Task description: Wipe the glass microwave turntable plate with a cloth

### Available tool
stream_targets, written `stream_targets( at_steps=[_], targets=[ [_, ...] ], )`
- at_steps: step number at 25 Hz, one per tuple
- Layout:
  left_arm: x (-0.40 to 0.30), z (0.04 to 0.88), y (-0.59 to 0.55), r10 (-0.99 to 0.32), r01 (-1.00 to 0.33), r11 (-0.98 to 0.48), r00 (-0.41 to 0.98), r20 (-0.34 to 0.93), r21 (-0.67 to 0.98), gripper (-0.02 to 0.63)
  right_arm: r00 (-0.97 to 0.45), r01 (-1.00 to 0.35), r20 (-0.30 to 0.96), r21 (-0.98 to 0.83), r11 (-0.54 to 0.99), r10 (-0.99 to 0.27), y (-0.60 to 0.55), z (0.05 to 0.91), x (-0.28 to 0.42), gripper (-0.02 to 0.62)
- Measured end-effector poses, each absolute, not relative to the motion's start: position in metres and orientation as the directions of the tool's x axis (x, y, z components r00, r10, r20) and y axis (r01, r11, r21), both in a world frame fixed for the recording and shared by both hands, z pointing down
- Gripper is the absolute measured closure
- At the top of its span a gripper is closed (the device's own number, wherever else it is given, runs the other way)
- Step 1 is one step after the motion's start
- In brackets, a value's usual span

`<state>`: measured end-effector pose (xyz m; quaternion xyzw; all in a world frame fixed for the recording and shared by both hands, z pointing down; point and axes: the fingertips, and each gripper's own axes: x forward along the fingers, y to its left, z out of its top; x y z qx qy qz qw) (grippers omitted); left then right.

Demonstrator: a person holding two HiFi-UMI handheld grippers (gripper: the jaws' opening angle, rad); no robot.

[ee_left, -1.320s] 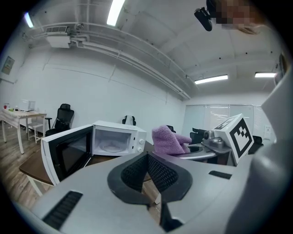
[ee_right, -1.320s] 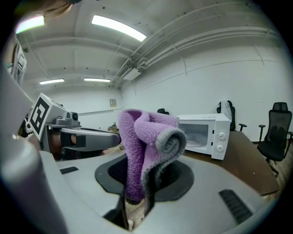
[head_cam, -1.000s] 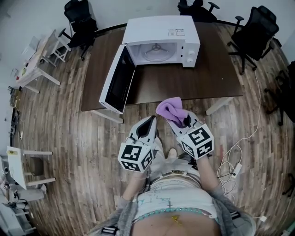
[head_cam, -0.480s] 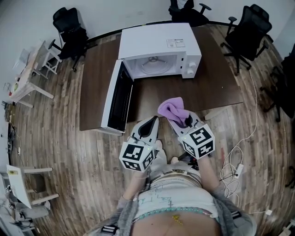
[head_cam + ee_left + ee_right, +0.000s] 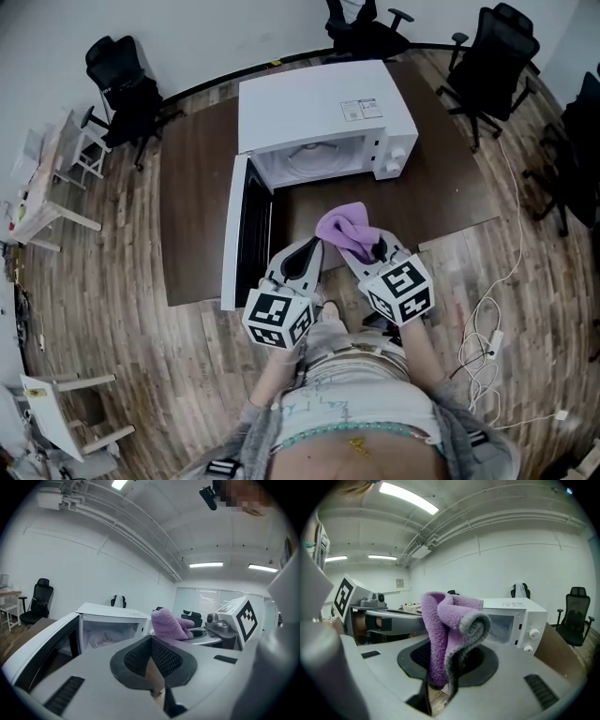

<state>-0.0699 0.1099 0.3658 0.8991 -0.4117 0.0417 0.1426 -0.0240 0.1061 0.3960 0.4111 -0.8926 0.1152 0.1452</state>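
The microwave [image 5: 323,112] stands on the dark table [image 5: 192,178], set toward the far edge, its front facing the near edge. Its door [image 5: 246,239] is swung fully open to the left and reaches out to the table's near edge. The glass turntable plate [image 5: 314,159] lies flat inside the cavity on the floor of the oven; from the left gripper view it shows as a pale disc [image 5: 105,638] behind the open front.

The person stands at the near edge with both tools held side by side, close together but apart. The left hand-held gripper [image 5: 312,247] has its jaws closed together with nothing between them; its tips [image 5: 151,644] point toward the open cavity. The right hand-held gripper [image 5: 364,249] is clamped on a folded purple cloth [image 5: 344,227], which stands up out of the jaws [image 5: 449,630] over the near edge of the table, in front of the cavity. The cloth does not touch the plate.

Black office chairs [image 5: 495,52] stand beyond the table's far corners.
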Motion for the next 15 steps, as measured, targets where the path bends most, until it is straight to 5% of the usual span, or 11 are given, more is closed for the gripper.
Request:
stream_targets(
  at_steps=[15],
  targets=[
    [-0.087, 0.380, 0.069, -0.693, -0.727, -0.641, 0.686, 0.220, 0.247, 0.595, -0.602, -0.786, 0.367, -0.112, 0.609, -0.709, 0.065, 0.406, -0.046, 0.480]
  ],
)
